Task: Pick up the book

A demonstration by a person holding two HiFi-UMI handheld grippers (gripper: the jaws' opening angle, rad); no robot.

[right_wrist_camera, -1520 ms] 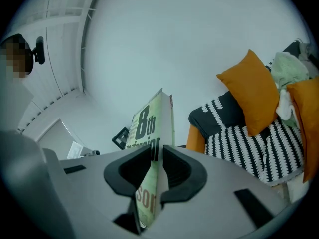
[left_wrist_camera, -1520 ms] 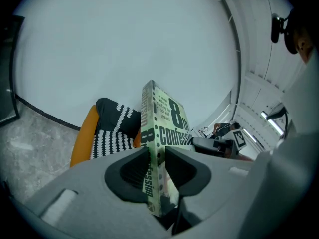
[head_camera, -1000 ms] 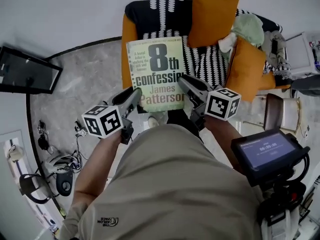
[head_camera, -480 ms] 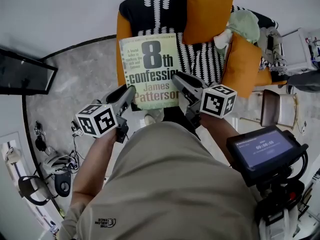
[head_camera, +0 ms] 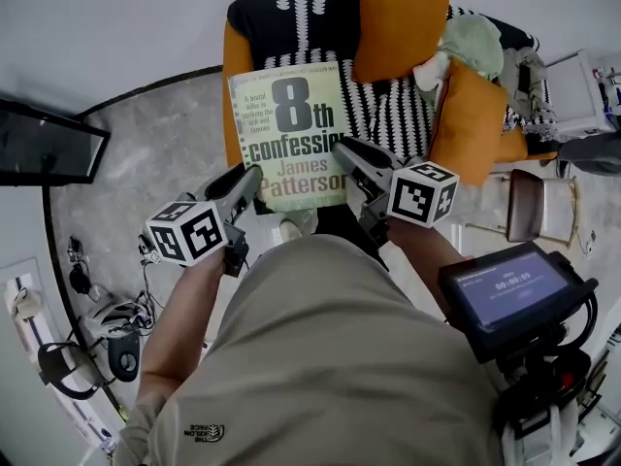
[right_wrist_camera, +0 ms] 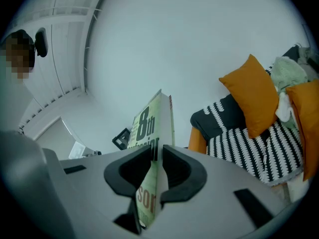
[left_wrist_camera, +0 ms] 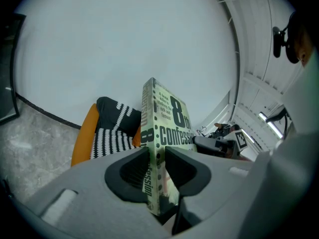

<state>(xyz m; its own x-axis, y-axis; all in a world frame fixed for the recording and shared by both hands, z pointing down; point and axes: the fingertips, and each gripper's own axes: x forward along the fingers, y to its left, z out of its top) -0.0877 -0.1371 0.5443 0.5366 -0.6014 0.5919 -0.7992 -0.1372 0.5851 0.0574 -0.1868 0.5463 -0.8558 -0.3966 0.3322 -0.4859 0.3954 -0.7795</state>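
Head view — book (head_camera: pixel 286 134) cover up, long axis running top-to-bottom, title upright

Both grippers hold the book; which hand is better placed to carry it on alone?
Right, probably. The right gripper clamps the book partway up its open edge, which should keep it closed. The left gripper pinches only the lower spine corner.
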